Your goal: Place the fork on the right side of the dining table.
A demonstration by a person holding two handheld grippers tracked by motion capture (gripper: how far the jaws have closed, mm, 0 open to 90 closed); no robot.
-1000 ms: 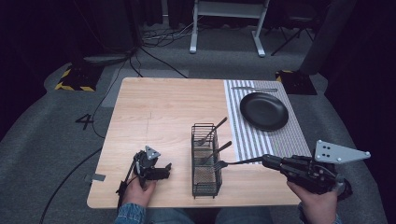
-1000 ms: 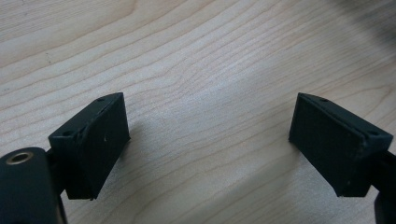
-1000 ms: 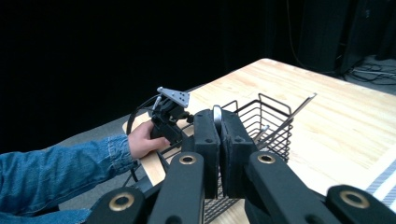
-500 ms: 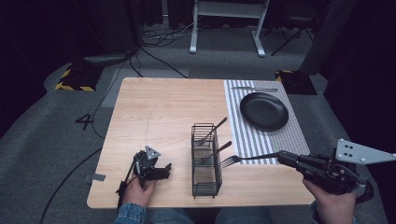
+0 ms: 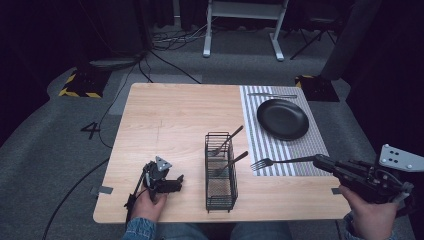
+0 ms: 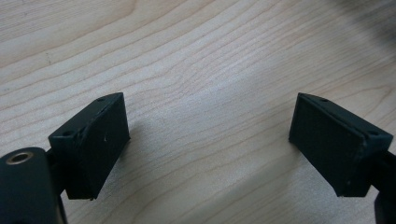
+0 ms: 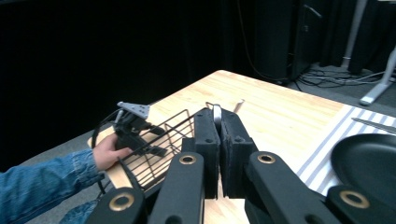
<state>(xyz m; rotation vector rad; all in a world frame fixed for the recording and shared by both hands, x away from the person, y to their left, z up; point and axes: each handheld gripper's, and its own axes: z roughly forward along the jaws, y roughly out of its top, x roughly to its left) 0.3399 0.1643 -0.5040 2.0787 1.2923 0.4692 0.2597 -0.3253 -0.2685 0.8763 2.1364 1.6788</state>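
The right gripper (image 5: 320, 160), clamped on a fork (image 5: 280, 162), has drawn it rightward clear of the wire basket (image 5: 221, 172) over the striped mat (image 5: 260, 140), ready for laying beside the plate (image 5: 283, 118), while the left gripper (image 5: 176, 181) rests with jaws apart

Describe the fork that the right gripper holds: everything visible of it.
The fork looks like slim grey metal. It lies about level over the near edge of the striped placemat, tines pointing left toward the wire basket, apart from it. The right gripper is shut on its handle end; in the right gripper view, the handle shows as a thin edge between the pressed pads. Whether it touches the mat cannot be told.
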